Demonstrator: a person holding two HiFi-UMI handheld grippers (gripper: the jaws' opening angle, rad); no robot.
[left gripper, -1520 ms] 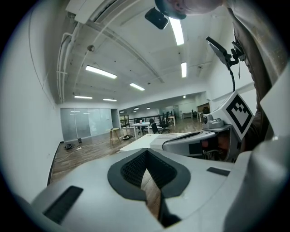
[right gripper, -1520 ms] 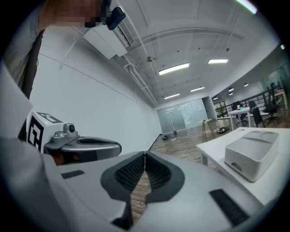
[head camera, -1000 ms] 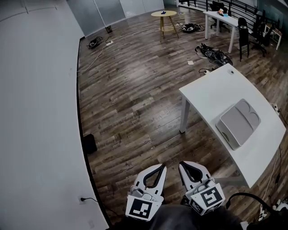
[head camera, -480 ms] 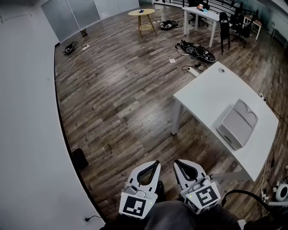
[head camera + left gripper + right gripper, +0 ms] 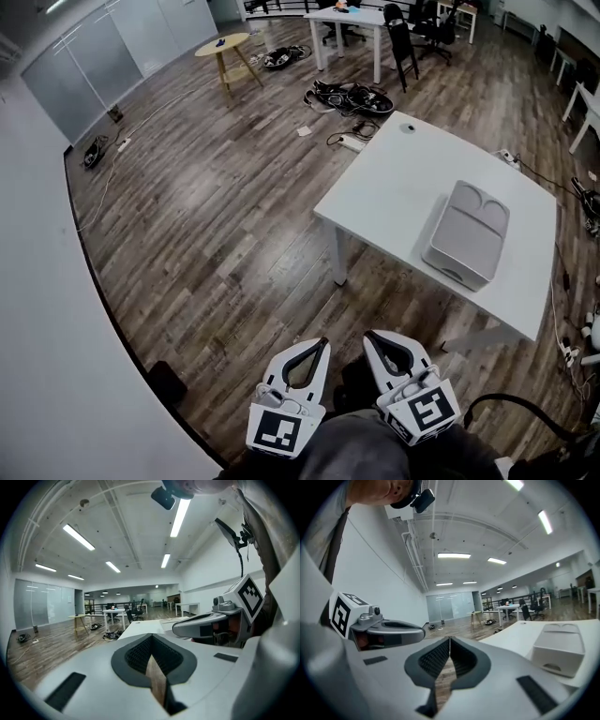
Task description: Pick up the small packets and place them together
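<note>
Swung round since the earlier frame: the desk [image 5: 394, 187] has passed from the right of the head view toward its middle, while both grippers stay low at the bottom edge. I find the left gripper [image 5: 317, 345] clenched with nothing between its jaws, and the right gripper [image 5: 375, 337] likewise clenched and empty. A grey lidded box [image 5: 466, 234] sits toward the desk's near right corner. I cannot make out the small packets in any view.
</note>
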